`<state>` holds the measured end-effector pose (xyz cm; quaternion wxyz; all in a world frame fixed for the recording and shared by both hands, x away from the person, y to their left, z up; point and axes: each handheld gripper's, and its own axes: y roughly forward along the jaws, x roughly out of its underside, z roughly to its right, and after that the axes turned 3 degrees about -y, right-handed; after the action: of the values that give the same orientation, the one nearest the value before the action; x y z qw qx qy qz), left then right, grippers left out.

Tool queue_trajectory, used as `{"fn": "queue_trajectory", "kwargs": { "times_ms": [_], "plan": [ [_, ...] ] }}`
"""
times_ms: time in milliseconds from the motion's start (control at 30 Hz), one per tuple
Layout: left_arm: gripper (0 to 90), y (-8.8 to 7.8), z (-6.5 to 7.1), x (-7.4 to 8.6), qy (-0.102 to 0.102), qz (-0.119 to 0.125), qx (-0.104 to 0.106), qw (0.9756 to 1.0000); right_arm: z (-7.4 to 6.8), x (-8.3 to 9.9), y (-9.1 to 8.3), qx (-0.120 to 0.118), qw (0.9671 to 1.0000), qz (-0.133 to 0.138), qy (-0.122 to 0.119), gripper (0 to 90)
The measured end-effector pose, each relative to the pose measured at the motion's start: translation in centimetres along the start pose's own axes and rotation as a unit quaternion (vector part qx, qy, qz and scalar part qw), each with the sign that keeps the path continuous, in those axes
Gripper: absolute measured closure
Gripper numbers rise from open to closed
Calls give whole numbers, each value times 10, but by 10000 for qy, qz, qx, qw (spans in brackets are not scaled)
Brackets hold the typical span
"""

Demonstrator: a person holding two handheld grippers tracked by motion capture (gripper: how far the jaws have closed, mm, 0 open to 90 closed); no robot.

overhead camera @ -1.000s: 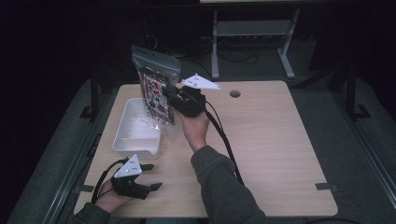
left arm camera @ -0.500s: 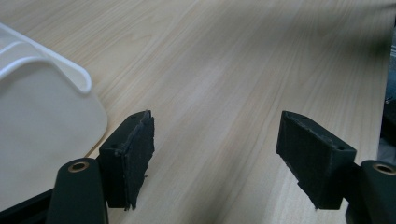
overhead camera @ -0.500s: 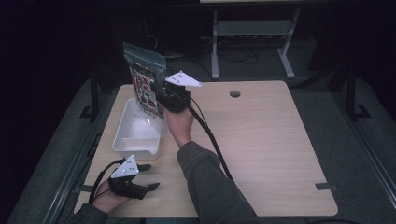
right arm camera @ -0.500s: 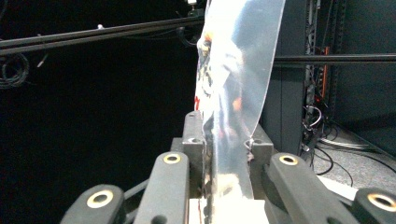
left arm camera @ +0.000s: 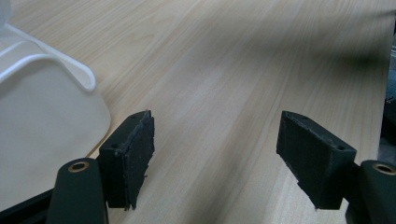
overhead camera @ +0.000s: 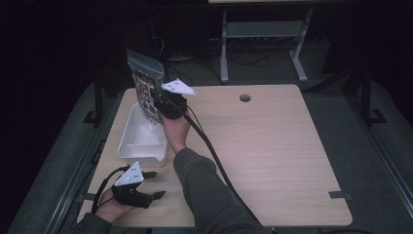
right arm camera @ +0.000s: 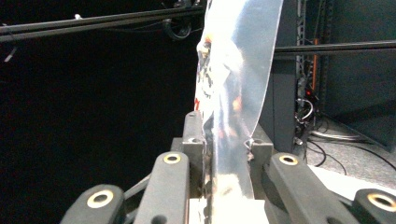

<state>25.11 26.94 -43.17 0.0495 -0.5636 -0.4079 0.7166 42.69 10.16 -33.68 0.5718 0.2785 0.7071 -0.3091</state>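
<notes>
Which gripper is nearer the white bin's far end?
Right. The right gripper holds a printed pouch above the white bin's far end. The left gripper sits open on the table, just past the bin's near end.

Dark lab: wooden desk (overhead camera: 272, 146), floor cables (overhead camera: 243, 58)

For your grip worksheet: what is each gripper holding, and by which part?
The right gripper pinches the shiny printed bag near its lower edge, above the white tray. The left gripper holds nothing.
</notes>
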Motion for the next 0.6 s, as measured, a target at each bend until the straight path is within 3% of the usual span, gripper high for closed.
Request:
{"fn": "queue_trajectory", "kwargs": {
  "times_ms": [167, 367, 500, 600],
  "plan": [
    [269, 0, 1, 0, 13, -13, -6, 10000, -6, 9, 8, 94, 9999, -2, -64, 754],
    [256, 0, 0, 0, -17, 7, -24, 10000, -7, 22, 15, 166, 9998, 23, 104, 754],
    [256, 0, 0, 0, -2, 2, -27, 10000, -7, 33, 20, 217, 9997, -52, 23, 751],
    [256, 1, 1, 0, 11, -14, -31, 10000, -2, 40, 21, 137, 9997, -74, 179, 735]
  ]
}}
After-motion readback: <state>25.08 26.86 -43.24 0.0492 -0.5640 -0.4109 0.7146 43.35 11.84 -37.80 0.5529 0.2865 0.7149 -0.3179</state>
